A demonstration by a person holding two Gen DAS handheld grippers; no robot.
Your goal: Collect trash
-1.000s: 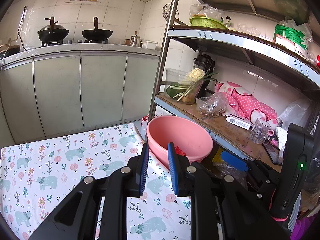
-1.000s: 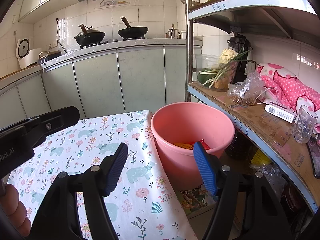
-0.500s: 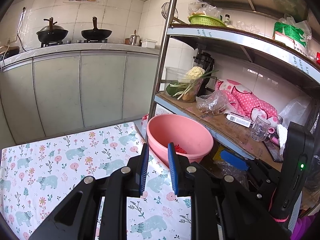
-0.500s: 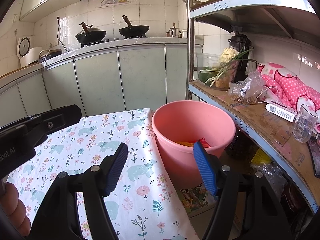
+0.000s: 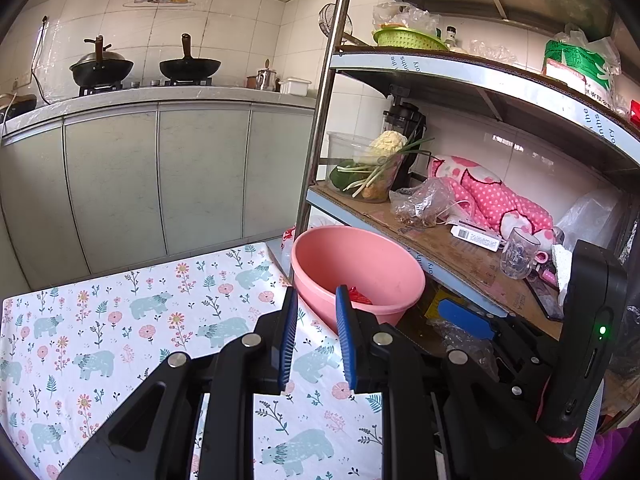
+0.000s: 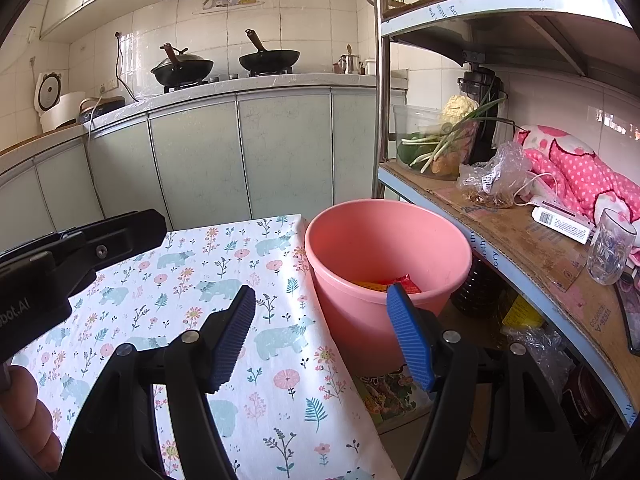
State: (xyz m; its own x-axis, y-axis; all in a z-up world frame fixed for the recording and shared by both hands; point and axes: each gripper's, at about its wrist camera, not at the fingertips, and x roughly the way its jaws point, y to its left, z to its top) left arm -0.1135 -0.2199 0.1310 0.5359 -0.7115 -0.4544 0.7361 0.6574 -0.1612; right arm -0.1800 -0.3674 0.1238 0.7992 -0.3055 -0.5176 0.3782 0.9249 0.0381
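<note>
Both fisheye views look forward and slightly down over a floral bear-print tablecloth [image 5: 120,320] toward the grey cabinet counter [image 6: 248,80] at 12 o'clock. They share the round pink plastic bucket [image 5: 360,264] and metal shelf rack [image 6: 520,232] at 2 o'clock, nearer in the right wrist view.

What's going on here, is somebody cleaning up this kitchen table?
A person holds a two-finger gripper in each hand over a table with a floral bear-print cloth. Neither grips anything: the left gripper has its jaws set narrowly apart with nothing between them, and the right gripper is open wide and empty. Beside the table's edge stands a pink bucket with red and yellow wrappers already in its bottom. No trash shows on the visible part of the cloth.
</note>
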